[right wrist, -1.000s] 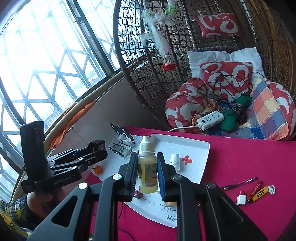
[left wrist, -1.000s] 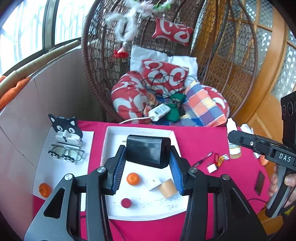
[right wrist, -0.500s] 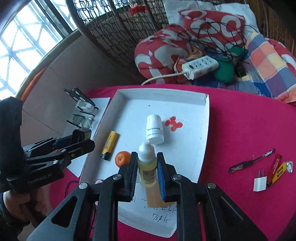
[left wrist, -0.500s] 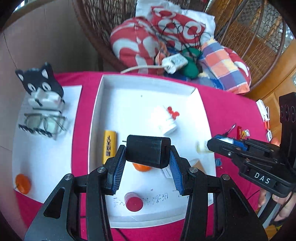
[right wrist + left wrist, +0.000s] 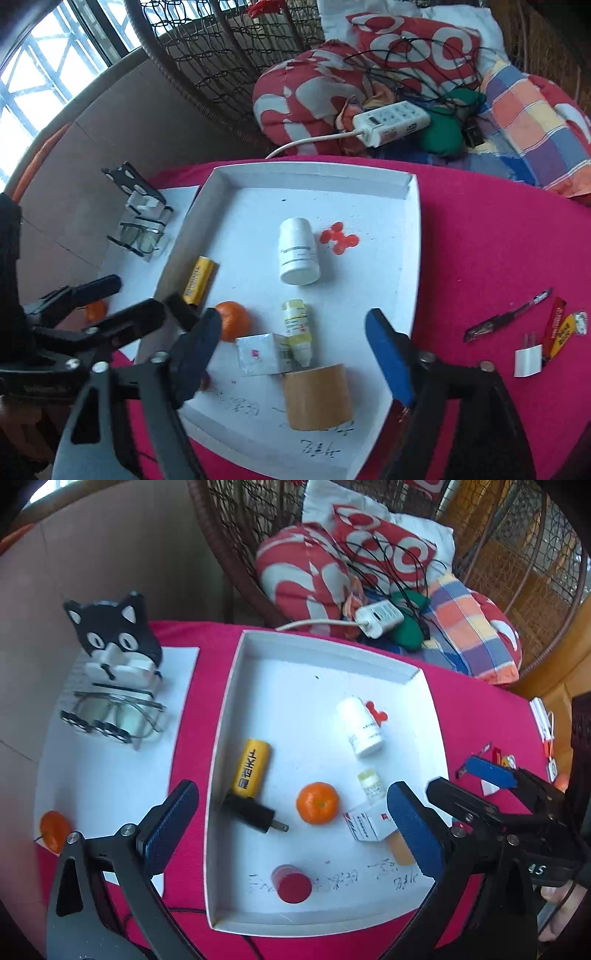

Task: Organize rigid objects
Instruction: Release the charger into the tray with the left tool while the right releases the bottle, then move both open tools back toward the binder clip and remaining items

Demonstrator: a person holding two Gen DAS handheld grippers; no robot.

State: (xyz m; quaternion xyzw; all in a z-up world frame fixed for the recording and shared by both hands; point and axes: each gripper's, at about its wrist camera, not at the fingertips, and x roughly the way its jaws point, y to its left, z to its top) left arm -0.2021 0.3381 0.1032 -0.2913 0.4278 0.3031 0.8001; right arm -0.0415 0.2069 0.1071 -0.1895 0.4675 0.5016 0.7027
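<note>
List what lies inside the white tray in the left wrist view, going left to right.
Black plug adapter → red cap → orange → white pill bottle; the small dropper bottle and box overlap in order, so omitted.

Left claw (image 5: 291, 834) and right claw (image 5: 295, 354) angled down, jaws just opened wide, empty.

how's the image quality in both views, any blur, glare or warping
Left wrist view: sharp, evenly lit, strong fisheye bending of the white tray. Right wrist view: softer, slightly blurred; the window at upper left is blown out; same barrel warping, dark corners.
</note>
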